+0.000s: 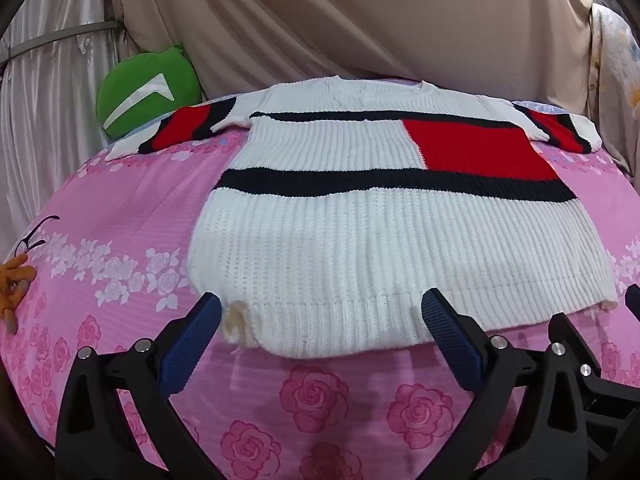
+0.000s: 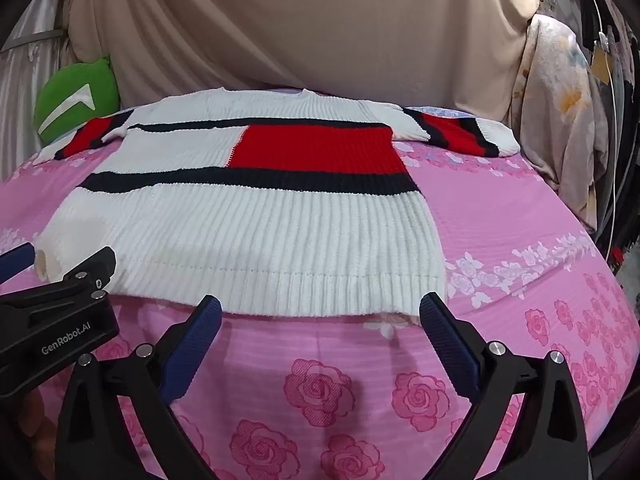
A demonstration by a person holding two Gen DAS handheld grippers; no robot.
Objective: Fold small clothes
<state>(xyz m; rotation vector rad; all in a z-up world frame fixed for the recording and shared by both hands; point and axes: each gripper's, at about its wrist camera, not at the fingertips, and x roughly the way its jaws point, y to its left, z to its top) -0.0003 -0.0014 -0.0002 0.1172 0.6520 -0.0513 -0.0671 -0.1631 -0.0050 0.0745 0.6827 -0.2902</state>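
Pink rose-print bedsheet point(image 2: 500, 240) is covering the whole work surface, with draped beige cloth hanging behind it.

Nearest: two grippers, one per hand. Left gripper point(image 1: 320, 322) is hovering at the sweater's near left hem corner, jaws standing wide, nothing between the pads. Right gripper point(image 2: 320, 322) is hovering at the near right hem corner, jaws equally wide and holding nothing. Fingertips are sitting just at the hem edge; can't tell if they're touching it.

One sweater point(image 2: 256, 236) is lying flat on the sheet, hem toward the grippers, neck pointing away, both sleeves spread outward at the far end. White ribbed knit, two dark stripes across the body, one red block, red and dark bands on each sleeve.

Handling guess: chunky knit, soft and floppy, looking fairly thick, so probably a bit weighty for its size and stretchy. Not slippery; the ribs should be giving the pads good bite. Not fragile, though the frayed left hem corner could be snagging. Best hold is looking like the ribbed hem band at both corners, pinching both layers together.

Farthest: one green cushion point(image 1: 148, 90) is sitting behind the left sleeve, and one floral blanket point(image 2: 560, 112) is hanging at the right.
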